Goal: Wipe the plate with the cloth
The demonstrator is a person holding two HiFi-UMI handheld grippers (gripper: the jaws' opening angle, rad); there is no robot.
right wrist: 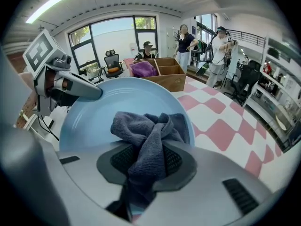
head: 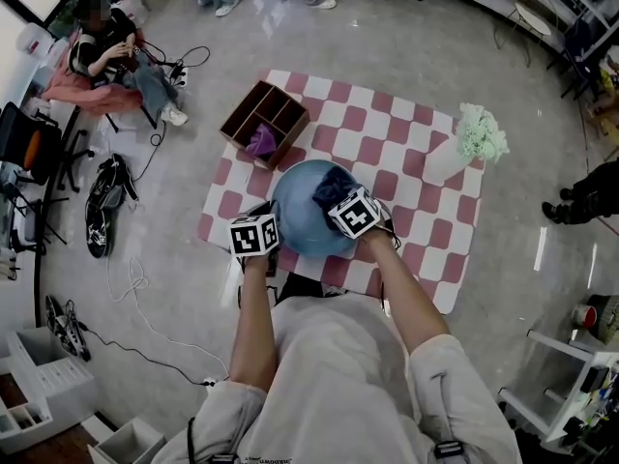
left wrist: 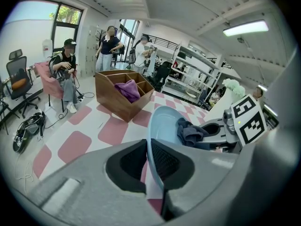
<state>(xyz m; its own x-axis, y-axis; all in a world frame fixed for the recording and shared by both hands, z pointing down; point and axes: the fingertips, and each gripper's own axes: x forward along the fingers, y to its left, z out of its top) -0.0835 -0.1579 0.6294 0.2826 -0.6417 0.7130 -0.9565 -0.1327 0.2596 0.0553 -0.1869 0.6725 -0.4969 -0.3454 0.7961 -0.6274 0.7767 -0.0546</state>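
Both grippers loaded: left gripper (left wrist: pixel 149 161) pinches the near-left rim of the blue plate (left wrist: pixel 162 126); right gripper (right wrist: pixel 146 163) clamps the grey cloth (right wrist: pixel 148 128), bunched on the plate face. Plate is over the near edge of the checkered mat (head: pixel 406 162); wooden box (head: pixel 264 121) close behind, mat open rightward.

Pale beige short-sleeved shirt (head: pixel 338 356), black-and-white marker cubes (head: pixel 254 235).

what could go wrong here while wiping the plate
1. The left gripper grips the plate only at its rim, so a hard push from the cloth might lever it out of the jaws.
2. The cloth is bunched in the right gripper; the hard jaws might scrape the plate, or the wad might pull loose.
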